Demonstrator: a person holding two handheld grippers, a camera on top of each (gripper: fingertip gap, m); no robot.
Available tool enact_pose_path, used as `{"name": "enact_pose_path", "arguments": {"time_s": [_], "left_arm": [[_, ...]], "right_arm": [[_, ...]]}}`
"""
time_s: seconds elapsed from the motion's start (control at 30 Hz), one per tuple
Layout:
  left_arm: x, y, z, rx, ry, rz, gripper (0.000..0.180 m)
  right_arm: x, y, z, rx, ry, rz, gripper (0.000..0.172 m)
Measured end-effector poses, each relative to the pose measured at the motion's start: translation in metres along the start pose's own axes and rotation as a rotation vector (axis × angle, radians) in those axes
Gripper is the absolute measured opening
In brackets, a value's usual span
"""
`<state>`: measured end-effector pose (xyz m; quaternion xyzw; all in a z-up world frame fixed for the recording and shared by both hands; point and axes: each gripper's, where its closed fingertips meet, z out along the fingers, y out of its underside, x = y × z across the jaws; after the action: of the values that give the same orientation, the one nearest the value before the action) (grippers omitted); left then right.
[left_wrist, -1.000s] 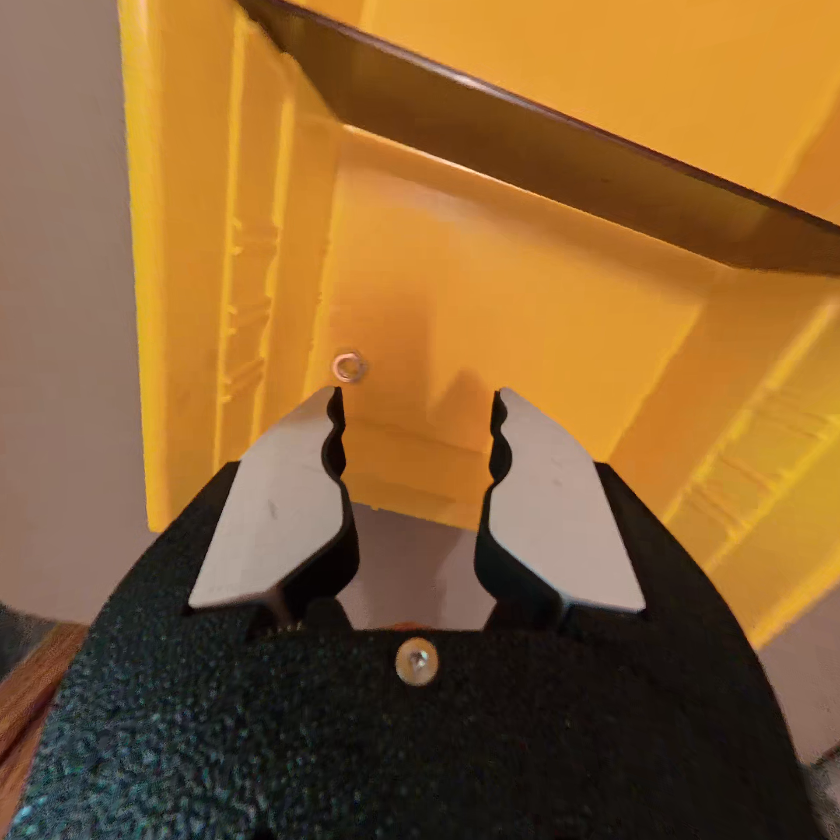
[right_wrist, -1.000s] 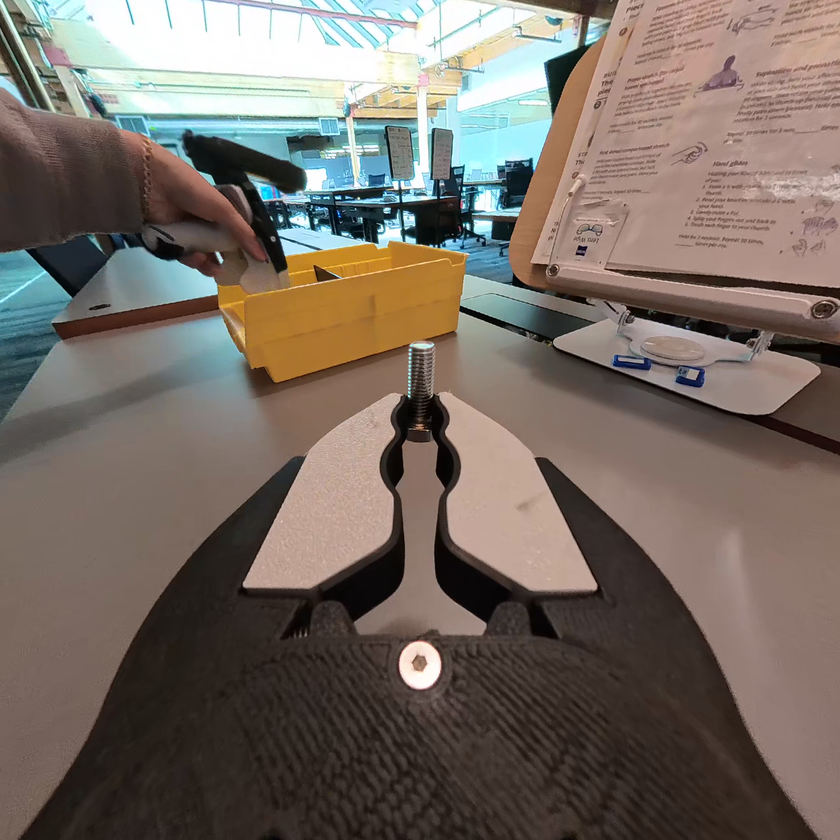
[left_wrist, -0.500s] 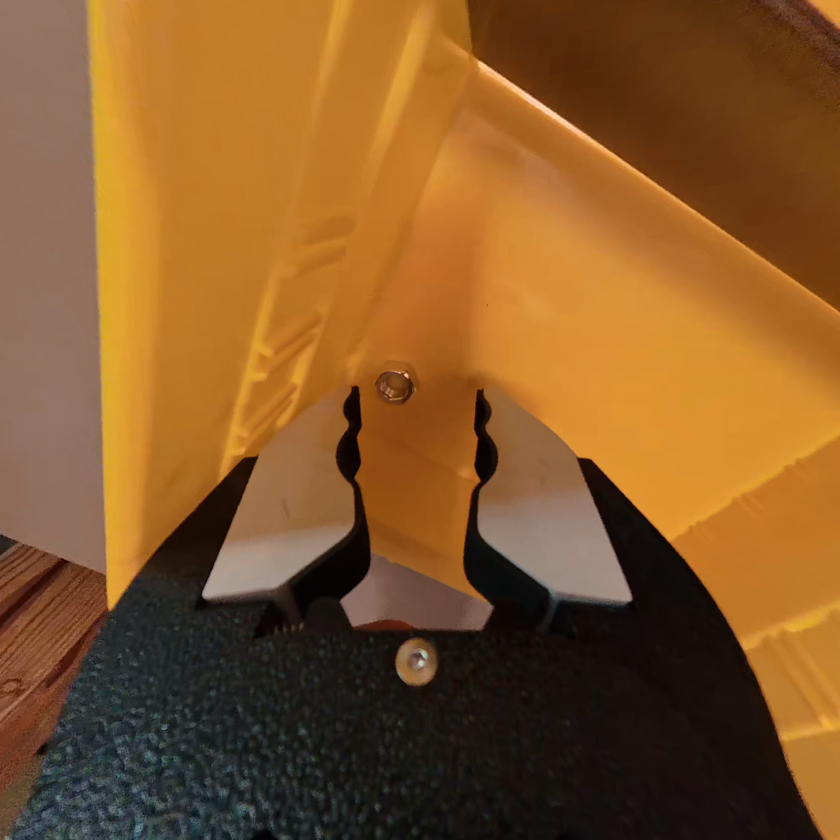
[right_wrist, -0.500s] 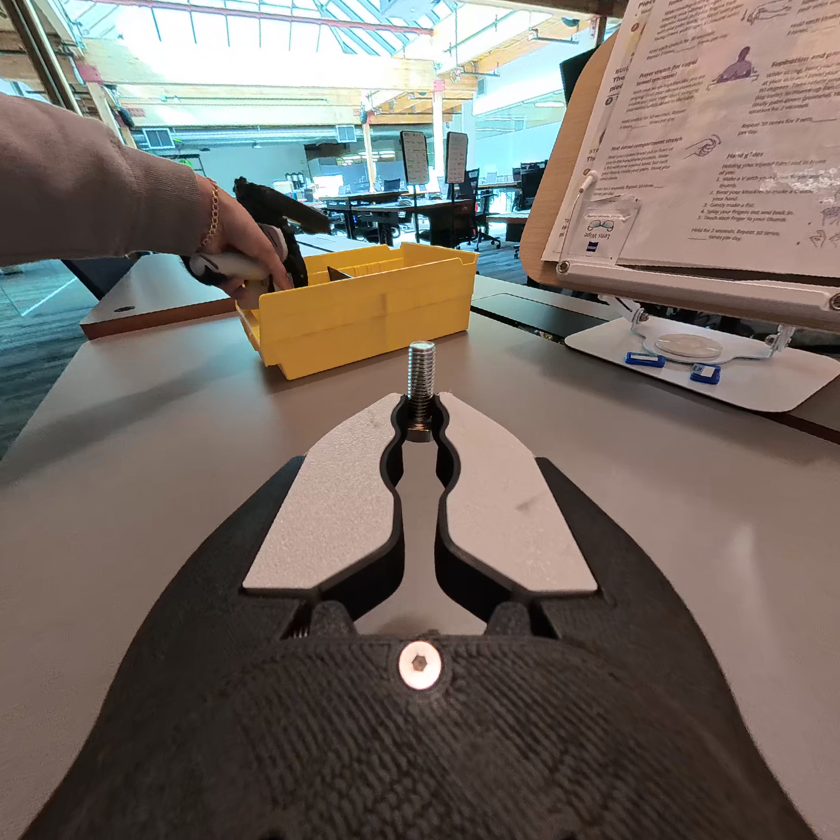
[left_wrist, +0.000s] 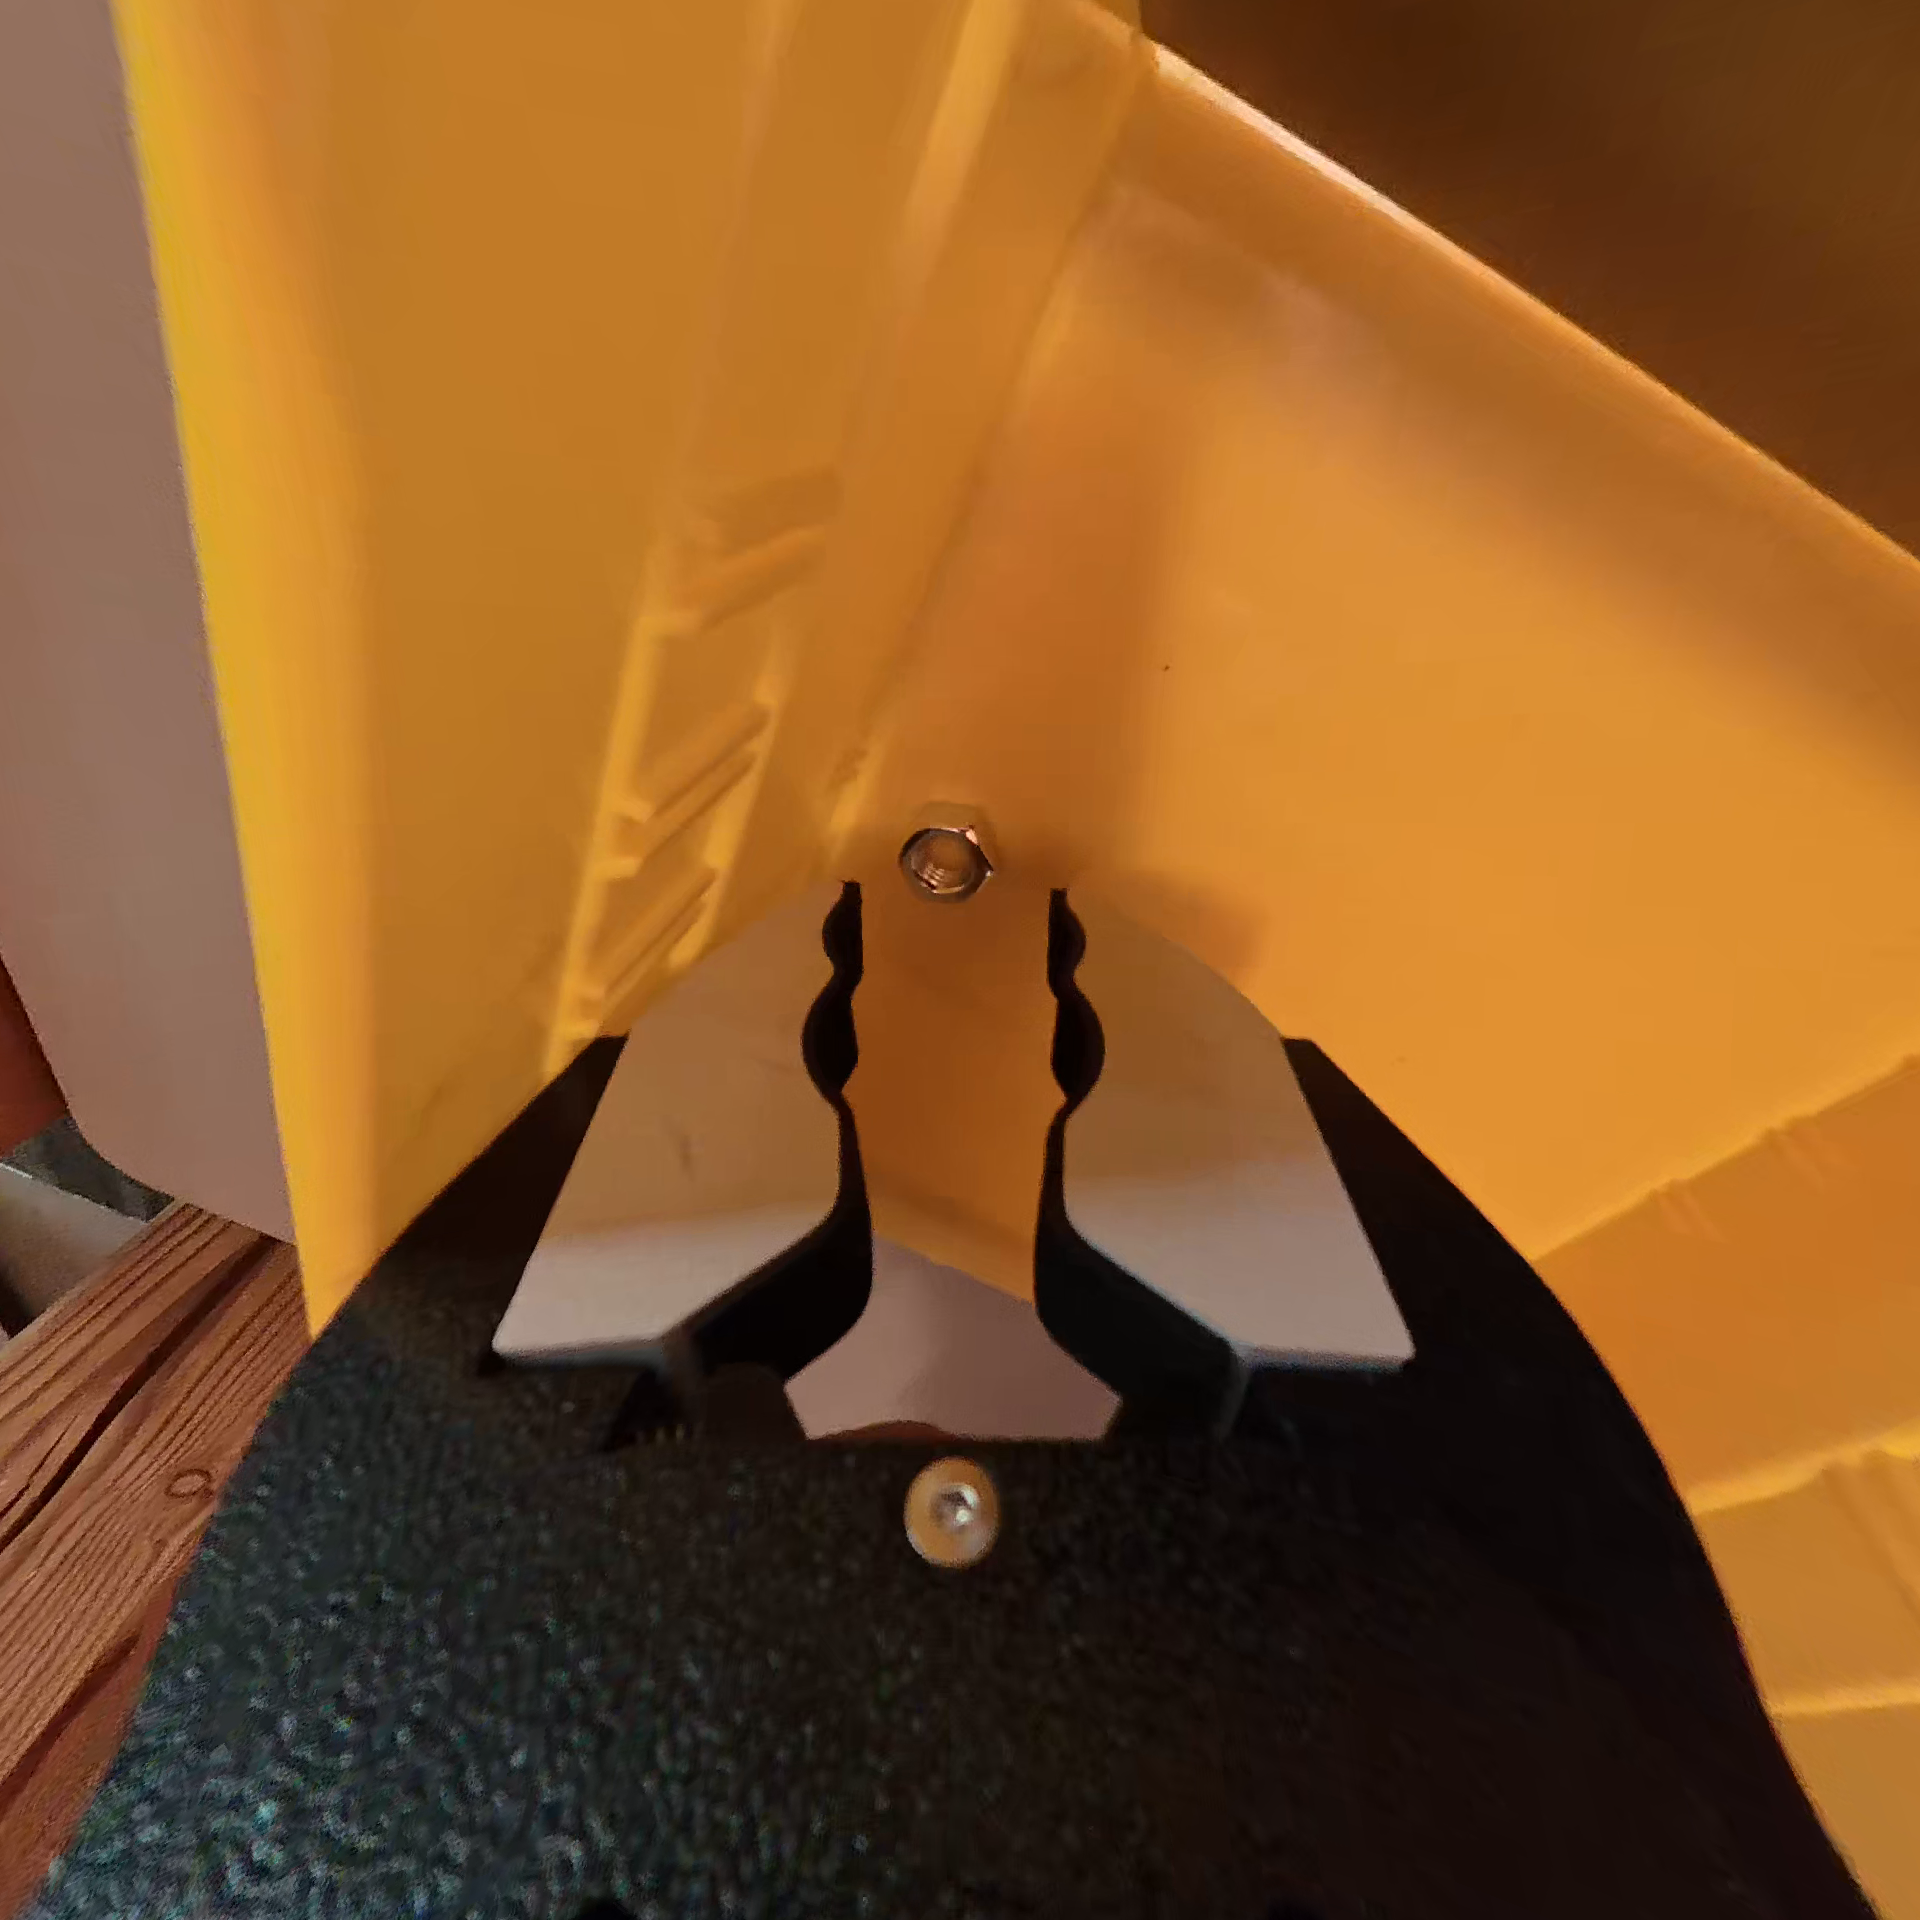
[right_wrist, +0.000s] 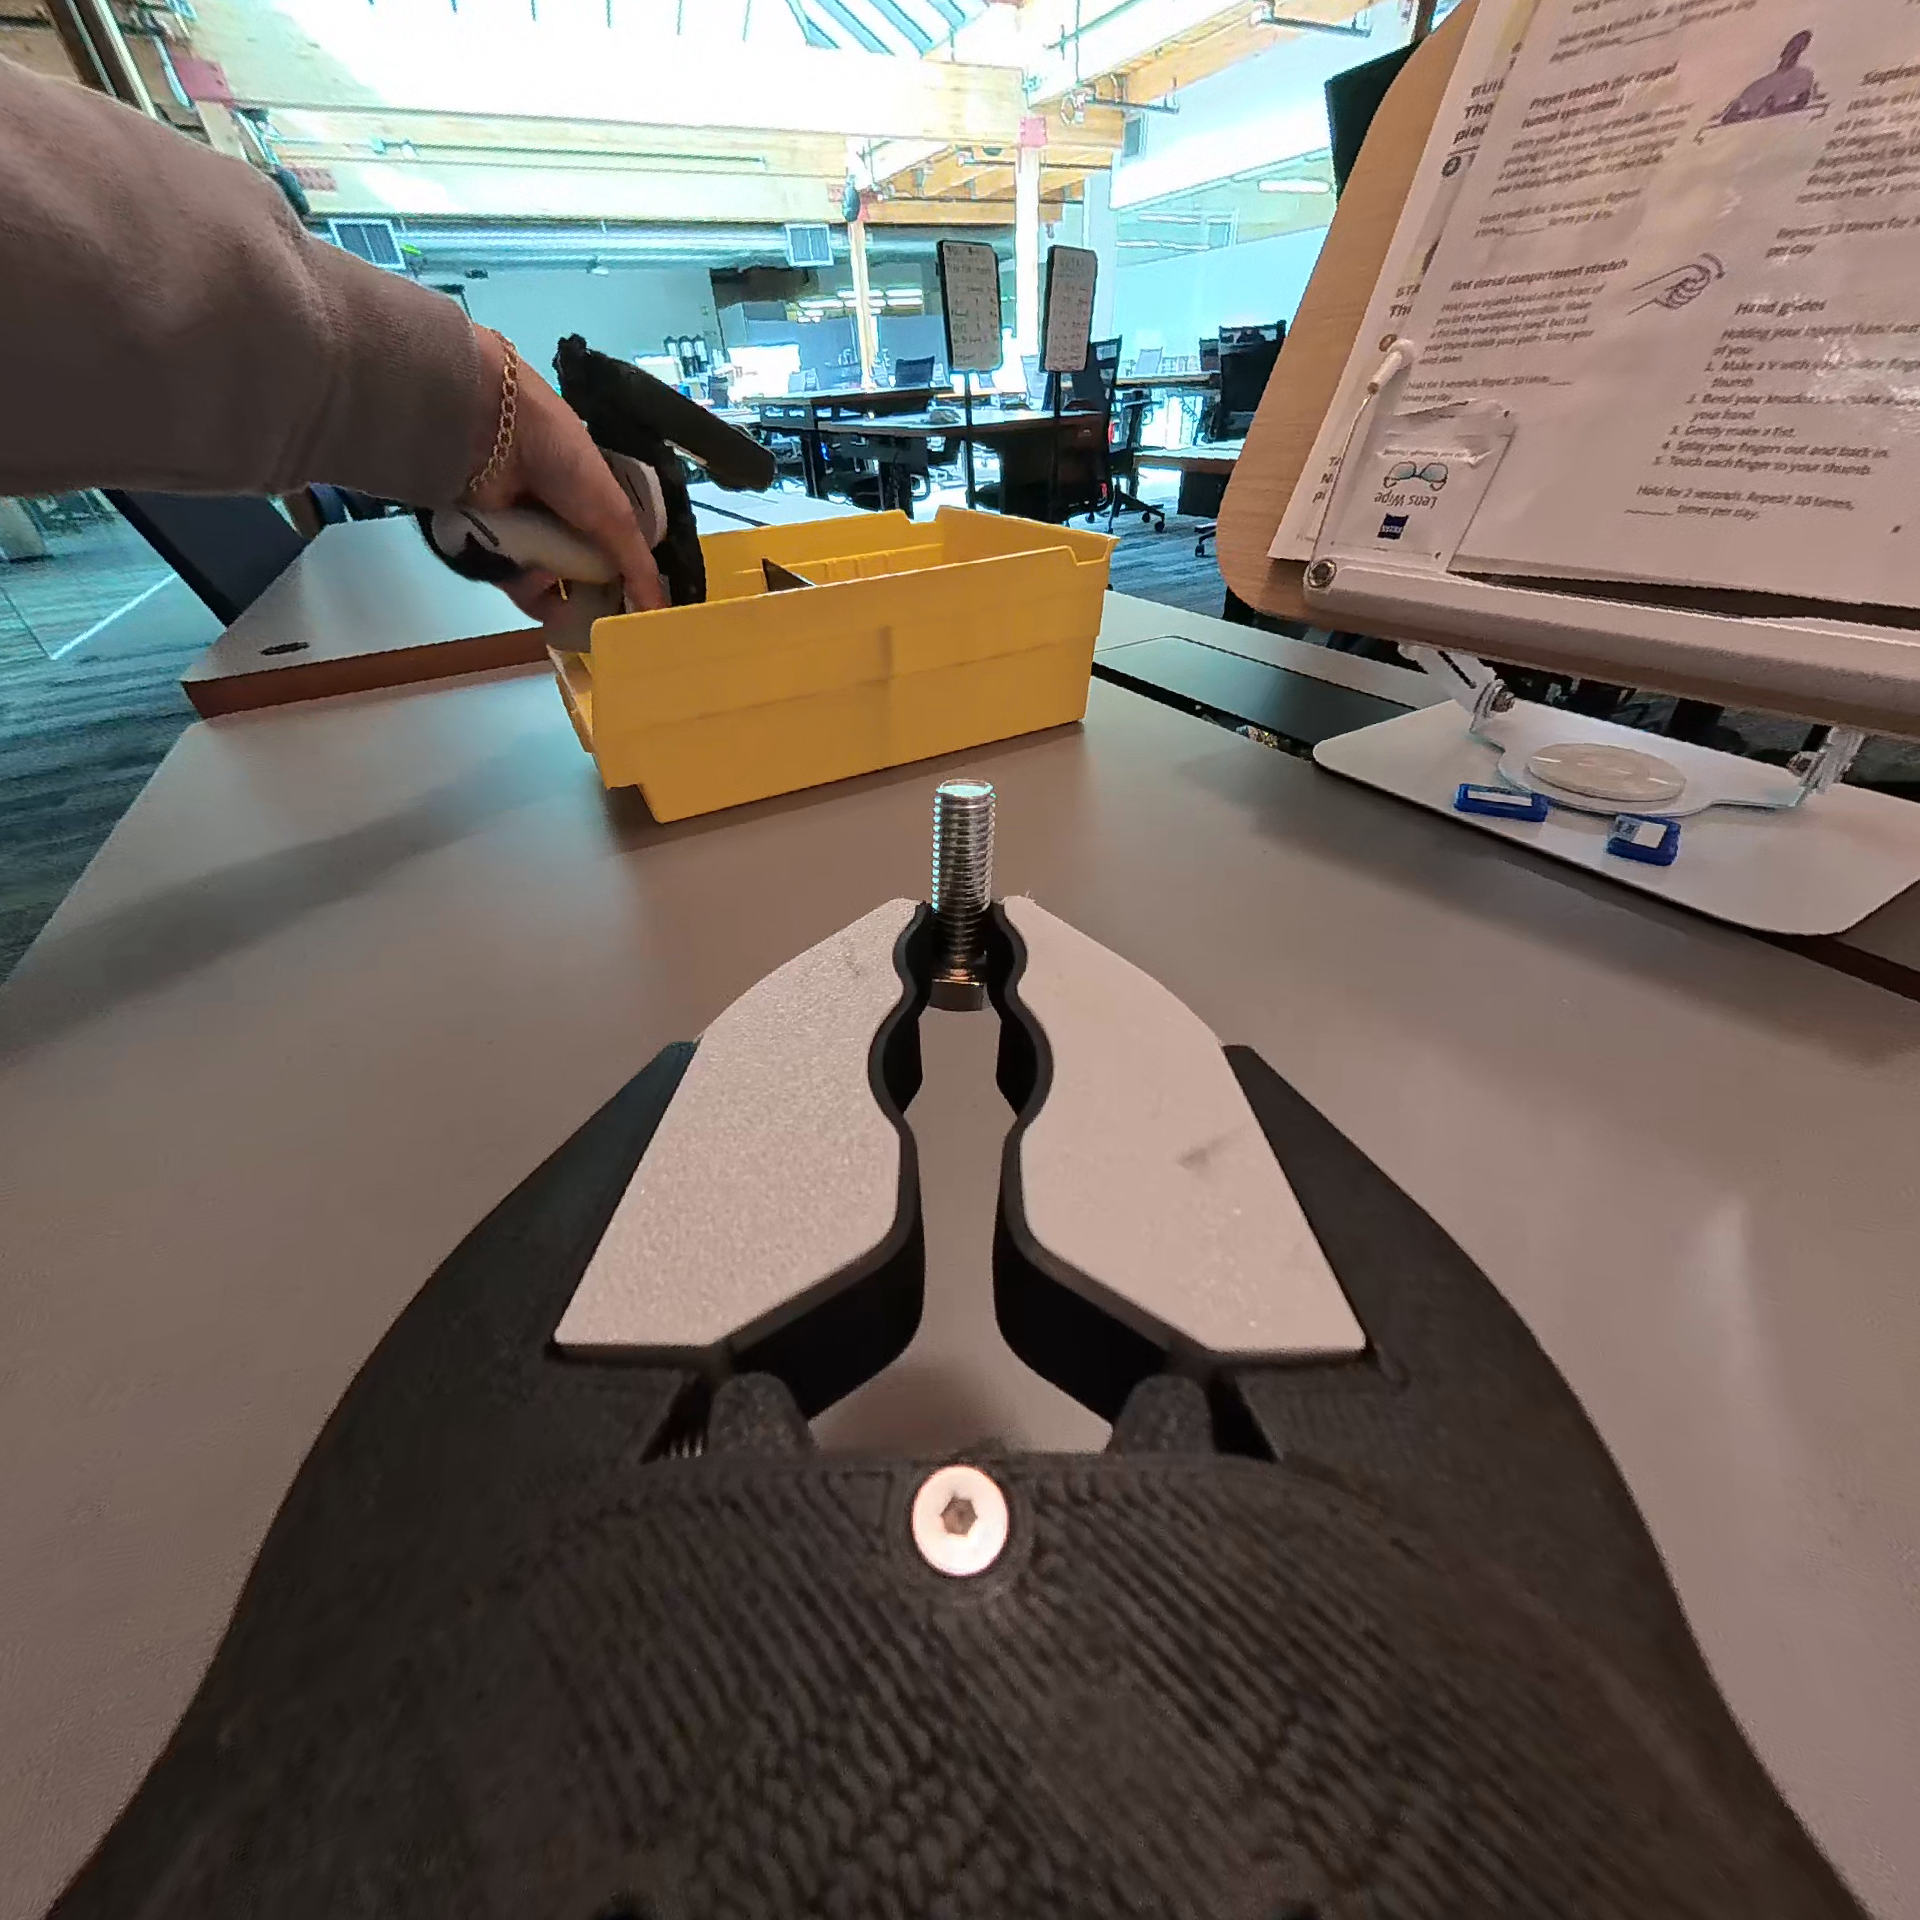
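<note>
We see a grey matte table (right_wrist: 312, 935) bearing a yellow ribbed plastic bin (right_wrist: 831, 675). Inside it our left gripper (left_wrist: 951, 894) stands parted, pads clear of a small hexagonal steel nut (left_wrist: 945, 860) lying just past the fingertips on the bin floor. Our right gripper (right_wrist: 961, 914) is clenched on a threaded silver bolt (right_wrist: 963, 842), held upright.
</note>
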<state>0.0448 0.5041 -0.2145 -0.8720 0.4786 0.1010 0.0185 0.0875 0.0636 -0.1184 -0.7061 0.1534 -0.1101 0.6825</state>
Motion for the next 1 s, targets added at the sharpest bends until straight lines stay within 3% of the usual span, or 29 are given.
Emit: {"name": "enact_pose_path", "arguments": {"time_s": [0.33,0.47,0.73,0.87,1.0], "left_arm": [[-0.004,-0.003,0.004,-0.027,-0.046,0.059,0.025],[-0.007,-0.003,0.003,-0.027,-0.058,0.099,0.013],[0.005,-0.005,0.0,-0.01,-0.039,0.219,0.017],[0.008,-0.006,-0.001,-0.016,-0.073,0.329,0.017],[0.022,0.004,-0.004,-0.047,-0.014,0.479,0.011]], "right_arm": [[-0.003,0.001,0.001,-0.012,-0.01,-0.018,0.009],[-0.003,0.002,0.002,-0.019,-0.014,-0.019,0.009],[-0.003,0.002,0.001,-0.018,-0.015,-0.016,0.009],[-0.004,0.003,0.001,-0.02,-0.016,-0.016,0.009],[-0.003,0.002,0.001,-0.018,-0.017,-0.011,0.009]]}}
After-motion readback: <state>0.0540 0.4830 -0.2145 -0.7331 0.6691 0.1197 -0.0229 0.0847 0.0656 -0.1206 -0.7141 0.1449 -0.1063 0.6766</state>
